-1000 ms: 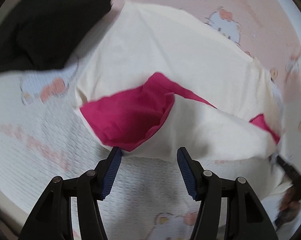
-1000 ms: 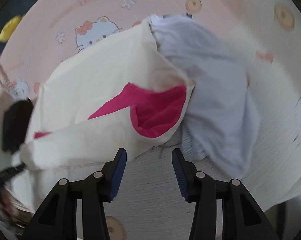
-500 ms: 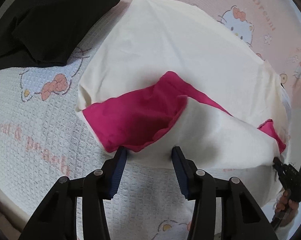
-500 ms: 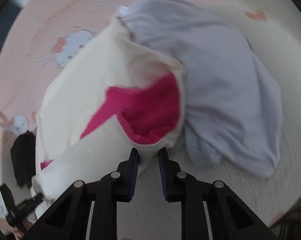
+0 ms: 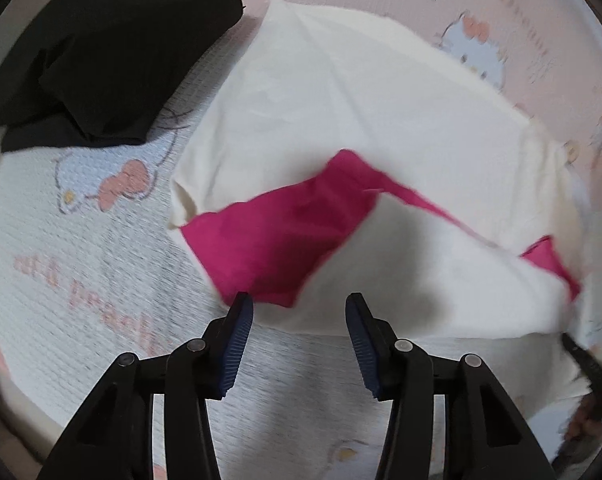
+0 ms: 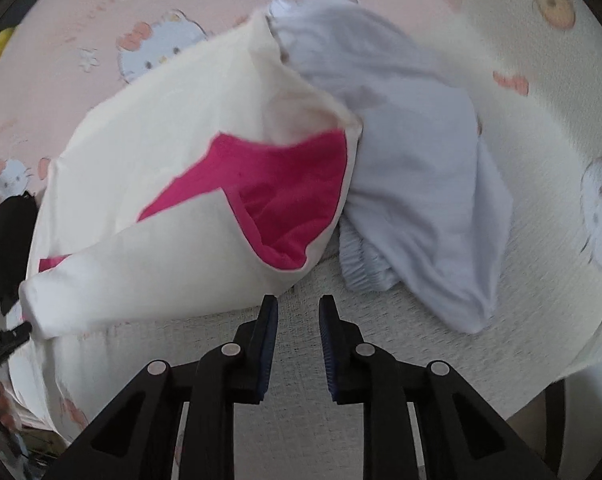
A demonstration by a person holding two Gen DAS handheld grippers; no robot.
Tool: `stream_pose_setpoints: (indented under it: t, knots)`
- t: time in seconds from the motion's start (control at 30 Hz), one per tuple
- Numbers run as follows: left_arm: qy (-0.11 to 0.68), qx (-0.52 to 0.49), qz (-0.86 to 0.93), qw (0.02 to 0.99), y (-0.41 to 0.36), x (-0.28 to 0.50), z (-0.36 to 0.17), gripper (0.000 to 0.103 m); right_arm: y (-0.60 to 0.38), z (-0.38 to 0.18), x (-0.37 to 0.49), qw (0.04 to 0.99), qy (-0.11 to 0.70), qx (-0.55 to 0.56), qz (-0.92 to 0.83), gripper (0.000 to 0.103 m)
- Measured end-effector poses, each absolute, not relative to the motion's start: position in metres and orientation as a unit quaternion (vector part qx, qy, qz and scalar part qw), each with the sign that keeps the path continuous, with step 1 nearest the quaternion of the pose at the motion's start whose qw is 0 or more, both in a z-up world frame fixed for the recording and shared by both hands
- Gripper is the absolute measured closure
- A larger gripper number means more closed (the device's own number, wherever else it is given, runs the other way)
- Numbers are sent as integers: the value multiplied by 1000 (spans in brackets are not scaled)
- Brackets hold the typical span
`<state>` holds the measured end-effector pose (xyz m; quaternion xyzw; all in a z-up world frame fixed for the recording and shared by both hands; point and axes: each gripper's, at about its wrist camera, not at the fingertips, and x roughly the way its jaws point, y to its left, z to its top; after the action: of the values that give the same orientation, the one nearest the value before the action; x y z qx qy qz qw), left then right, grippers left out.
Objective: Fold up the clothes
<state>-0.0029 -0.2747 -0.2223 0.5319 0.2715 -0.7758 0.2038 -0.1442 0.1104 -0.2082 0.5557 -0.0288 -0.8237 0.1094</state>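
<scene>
A cream garment [image 5: 361, 92] with a magenta inner side [image 5: 285, 232] lies spread on the bed, its near flap folded over. My left gripper [image 5: 299, 304] hovers at the near edge of that flap; its jaws stand apart, the edge of the cloth lies between the tips, and the pads do not press on it. In the right wrist view the same cream garment [image 6: 161, 132] shows its magenta inside [image 6: 293, 200]. My right gripper [image 6: 299, 306] sits just short of its near corner, jaws narrow with only bedspread in the gap.
A black garment [image 5: 109, 48] lies heaped at the far left. A pale lavender garment [image 6: 421, 168] lies crumpled against the cream one's right side. All rest on a pink and white bedspread [image 6: 421, 360] printed with cartoon cats.
Both grippers' jaws have narrowed, the right one much more. The right gripper swung in to the garment's near corner. The left gripper stays at the flap's near edge.
</scene>
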Motion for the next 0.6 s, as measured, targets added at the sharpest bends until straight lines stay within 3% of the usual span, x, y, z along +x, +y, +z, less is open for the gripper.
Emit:
stream_pose_setpoints:
  t: [0.07, 0.13, 0.17, 0.43, 0.6]
  knots:
    - [262, 538, -778, 190, -269, -2, -219, 57, 101, -198, -134, 125, 25, 530, -838, 81]
    - [214, 561, -777, 188, -258, -4, -219, 57, 86, -194, -121, 139, 71, 509, -847, 61]
    - [190, 569, -778, 187, -251, -5, -220, 57, 77, -193, -113, 148, 95, 498, -849, 57]
    - [23, 583, -792, 179, -197, -6, -213, 57, 16, -201, -55, 181, 342, 405, -829, 53]
    - [-170, 558, -795, 163, -156, 10, -217, 57, -15, -228, -30, 154, 472, 363, -789, 52]
